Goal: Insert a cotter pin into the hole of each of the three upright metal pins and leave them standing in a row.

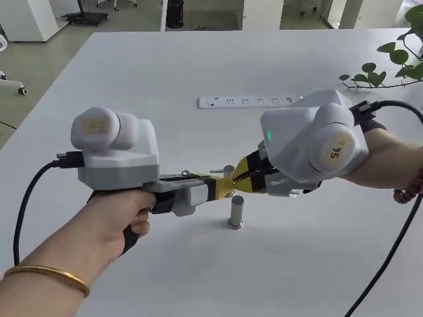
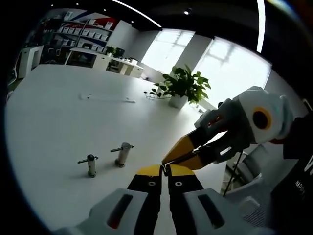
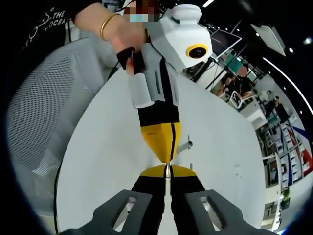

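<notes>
Head view: my left tool (image 1: 223,187) and right tool (image 1: 236,179) meet at their yellow wedge tips over the matte white tabletop (image 1: 132,79), on my side of the flat white power strip (image 1: 248,101). A smooth cylindrical metal pin (image 1: 235,212) stands just beneath them. In the right gripper view, the right tool's jaws are closed on a thin silver cotter pin (image 3: 167,170). The left tool's jaws are pressed together against that sliver, though I cannot tell if they grip it. In the left gripper view, a second metal pin (image 2: 90,165) and a third metal pin (image 2: 122,154) stand nearer than the strip, each with a crosspiece at its top.
</notes>
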A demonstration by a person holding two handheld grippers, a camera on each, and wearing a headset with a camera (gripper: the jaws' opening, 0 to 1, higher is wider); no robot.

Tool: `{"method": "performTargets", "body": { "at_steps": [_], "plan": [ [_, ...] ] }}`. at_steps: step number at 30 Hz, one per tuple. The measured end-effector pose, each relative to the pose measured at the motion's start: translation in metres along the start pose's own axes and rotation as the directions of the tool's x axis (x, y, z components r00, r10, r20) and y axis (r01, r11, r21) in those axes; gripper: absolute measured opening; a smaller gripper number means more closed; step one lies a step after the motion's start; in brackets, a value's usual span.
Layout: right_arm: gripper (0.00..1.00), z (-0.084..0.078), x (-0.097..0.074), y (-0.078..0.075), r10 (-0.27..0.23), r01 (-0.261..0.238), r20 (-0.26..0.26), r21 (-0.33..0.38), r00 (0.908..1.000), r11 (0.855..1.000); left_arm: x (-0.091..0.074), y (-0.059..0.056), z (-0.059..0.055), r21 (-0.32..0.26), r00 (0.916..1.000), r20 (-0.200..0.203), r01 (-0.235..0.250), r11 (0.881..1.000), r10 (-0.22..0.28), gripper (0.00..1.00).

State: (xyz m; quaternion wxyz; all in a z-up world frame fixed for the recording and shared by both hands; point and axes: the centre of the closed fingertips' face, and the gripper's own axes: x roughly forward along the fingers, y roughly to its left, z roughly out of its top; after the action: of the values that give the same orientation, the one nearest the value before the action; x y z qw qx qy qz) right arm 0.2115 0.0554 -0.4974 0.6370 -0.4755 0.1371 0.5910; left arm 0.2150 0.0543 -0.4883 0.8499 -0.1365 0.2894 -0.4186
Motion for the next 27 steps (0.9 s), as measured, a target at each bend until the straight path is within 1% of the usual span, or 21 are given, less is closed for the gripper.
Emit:
{"method": "performTargets", "body": {
  "at_steps": [2, 8, 10, 12, 13, 14, 15, 16, 18, 19, 21, 22, 23, 24, 26, 27],
  "plan": [
    [0.0, 0.0, 0.0, 0.001, 0.0, 0.0, -0.001, -0.002, 1.0, 1.0, 0.0, 0.0, -0.001, -0.012, 1.0, 0.003, 0.003, 1.0, -0.003, 0.01],
    [0.0, 0.001, 0.0, 0.001, -0.002, 0.002, 0.001, 0.004, 1.0, 1.0, -0.001, 0.0, -0.001, -0.024, 0.9999, 0.013, 0.008, 1.0, -0.008, 0.01],
    [0.0, 0.002, -0.001, 0.0, -0.006, 0.006, 0.004, 0.002, 1.0, 1.0, -0.002, 0.0, 0.0, -0.013, 0.9998, 0.02, 0.008, 1.0, -0.007, 0.01],
    [0.0, 0.002, -0.001, -0.001, -0.011, 0.01, 0.009, 0.018, 0.9999, 1.0, -0.003, 0.001, 0.001, -0.016, 0.9996, 0.028, 0.004, 1.0, -0.004, 0.01],
    [0.0, 0.003, -0.001, -0.002, -0.015, 0.015, 0.017, 0.036, 0.9997, 0.999, -0.003, 0.001, 0.002, -0.022, 0.9995, 0.032, 0.002, 1.0, -0.002, 0.01],
    [0.0, 0.003, -0.001, -0.004, -0.026, 0.023, 0.026, 0.078, 0.9993, 0.997, -0.003, 0.002, 0.004, -0.029, 0.999, 0.045, -0.004, 1.0, 0.005, 0.0],
    [0.0, 0.004, -0.001, -0.003, -0.018, 0.014, 0.037, 0.116, 0.9991, 0.993, -0.003, 0.002, 0.007, -0.028, 0.9981, 0.062, 0.0, 1.0, 0.002, 0.0],
    [0.0, 0.004, -0.002, -0.004, -0.016, 0.007, 0.052, 0.153, 0.9985, 0.988, -0.004, 0.001, 0.007, -0.026, 0.9979, 0.065, -0.001, 1.0, 0.003, 0.0],
    [0.0, 0.005, -0.003, -0.005, -0.012, -0.001, 0.068, 0.187, 0.9976, 0.982, -0.004, 0.0, 0.008, -0.017, 0.9974, 0.072, 0.0, 1.0, 0.002, 0.0],
    [0.0, 0.005, -0.003, -0.006, -0.023, 0.006, 0.078, 0.209, 0.9967, 0.978, -0.005, 0.0, 0.009, -0.013, 0.9968, 0.08, -0.001, 1.0, 0.002, 0.0],
    [0.0, 0.005, -0.004, -0.006, -0.02, -0.003, 0.091, 0.245, 0.9957, 0.97, -0.005, 0.0, 0.01, -0.012, 0.9964, 0.084, 0.001, 1.0, 0.0, 0.0],
    [0.0, 0.0, -0.002, -0.009, -0.016, -0.01, 0.095, 0.266, 0.9953, 0.964, -0.005, 0.0, 0.01, -0.01, 0.9964, 0.085, 0.001, 1.0, 0.0, 0.0],
    [0.0, -0.001, -0.002, -0.009, -0.014, -0.016, 0.101, 0.291, 0.9948, 0.957, -0.005, 0.001, 0.01, -0.004, 0.9963, 0.086, 0.0, 1.0, 0.001, 0.0],
    [0.01, 0.001, -0.002, -0.007, -0.005, -0.032, 0.114, 0.325, 0.9935, 0.945, -0.006, 0.001, 0.01, -0.001, 0.9963, 0.086, -0.001, 1.0, 0.001, 0.0],
    [0.04, 0.001, -0.004, -0.006, -0.003, -0.046, 0.128, 0.378, 0.9918, 0.925, -0.007, 0.001, 0.009, 0.012, 0.9966, 0.082, -0.002, 1.0, 0.001, 0.0],
    [0.05, 0.001, -0.005, -0.005, 0.002, -0.055, 0.135, 0.389, 0.9909, 0.92, -0.007, 0.002, 0.008, 0.023, 0.9969, 0.079, -0.003, 1.0, 0.001, 0.0]
  ]
}}
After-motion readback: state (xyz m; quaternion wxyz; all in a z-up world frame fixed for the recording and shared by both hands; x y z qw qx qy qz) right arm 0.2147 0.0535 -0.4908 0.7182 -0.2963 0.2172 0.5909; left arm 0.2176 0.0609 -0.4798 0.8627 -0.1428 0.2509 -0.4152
